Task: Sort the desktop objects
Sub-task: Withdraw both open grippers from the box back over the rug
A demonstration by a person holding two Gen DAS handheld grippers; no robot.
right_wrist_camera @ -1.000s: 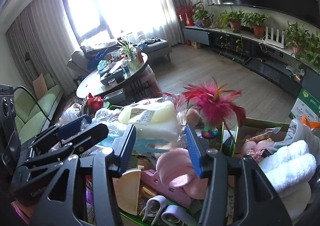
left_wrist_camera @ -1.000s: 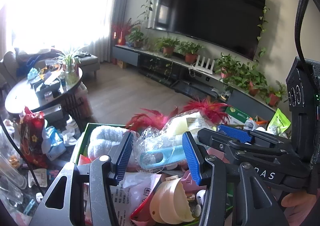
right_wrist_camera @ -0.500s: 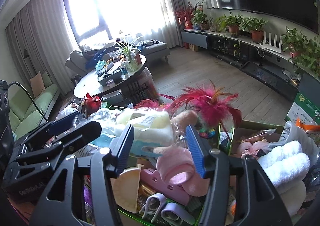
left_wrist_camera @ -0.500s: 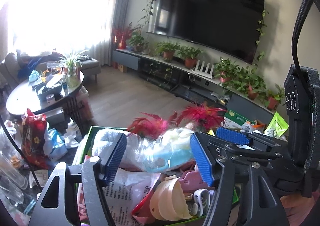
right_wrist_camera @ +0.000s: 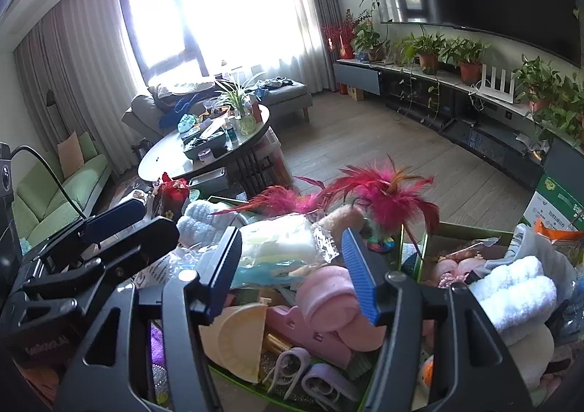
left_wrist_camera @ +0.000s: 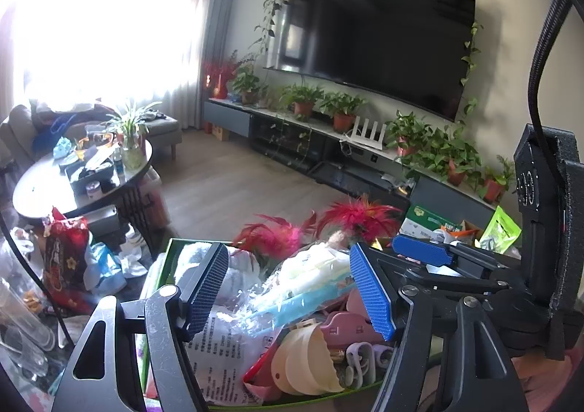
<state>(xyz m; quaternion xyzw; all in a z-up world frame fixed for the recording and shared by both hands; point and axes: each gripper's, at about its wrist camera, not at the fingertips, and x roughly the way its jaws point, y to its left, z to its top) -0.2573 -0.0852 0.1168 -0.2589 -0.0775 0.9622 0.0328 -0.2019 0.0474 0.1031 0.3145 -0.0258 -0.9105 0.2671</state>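
The left gripper (left_wrist_camera: 292,287) is showing black metal arms with round silver screws and blue ribbed pads (left_wrist_camera: 372,291). The right gripper (right_wrist_camera: 292,273) is looking the same. A black cable (left_wrist_camera: 544,46) is running to its black housing.

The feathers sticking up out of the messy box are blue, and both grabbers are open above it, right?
Not quite: the feathers are red-pink, not blue, as the right wrist view shows. The rest holds: the left gripper and right gripper are both open above the box.
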